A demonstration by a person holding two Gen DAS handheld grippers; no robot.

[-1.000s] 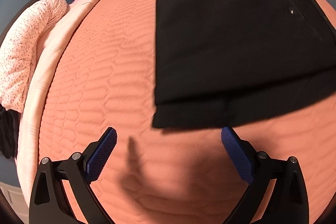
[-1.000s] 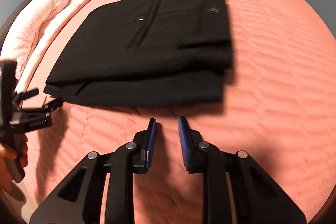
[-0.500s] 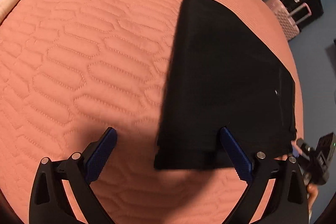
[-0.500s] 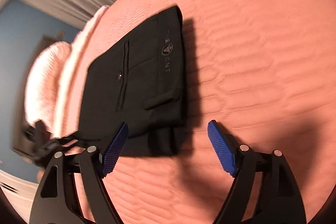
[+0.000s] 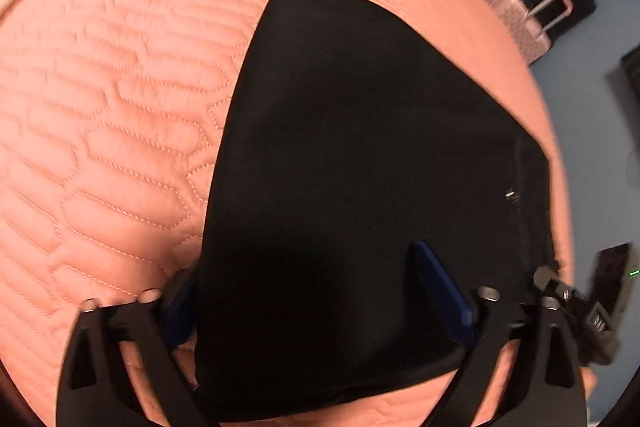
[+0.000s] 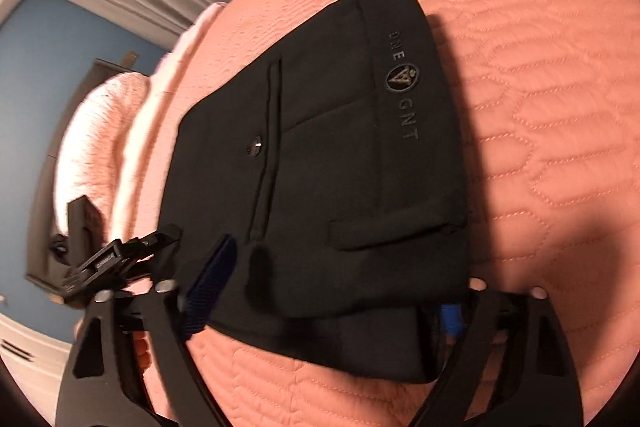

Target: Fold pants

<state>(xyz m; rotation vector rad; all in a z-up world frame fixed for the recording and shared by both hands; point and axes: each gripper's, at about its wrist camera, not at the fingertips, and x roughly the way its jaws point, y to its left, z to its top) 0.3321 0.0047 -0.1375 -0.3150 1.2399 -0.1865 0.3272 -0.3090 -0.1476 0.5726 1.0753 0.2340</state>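
Left wrist view: left gripper [image 5: 316,291] and right gripper [image 6: 336,291], both closing unclamped, straddle near corners of the pants [image 5: 360,163] (quilt's [image 5: 100,147] near edge).

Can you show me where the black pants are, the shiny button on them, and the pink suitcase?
black pants [image 6: 340,167]: right wrist view, on the top folded layer.
shiny button [image 6: 255,143]: right wrist view, on its centre, beside the pocket slit.
pink suitcase [image 5: 520,27]: left wrist view, on its textured shell.
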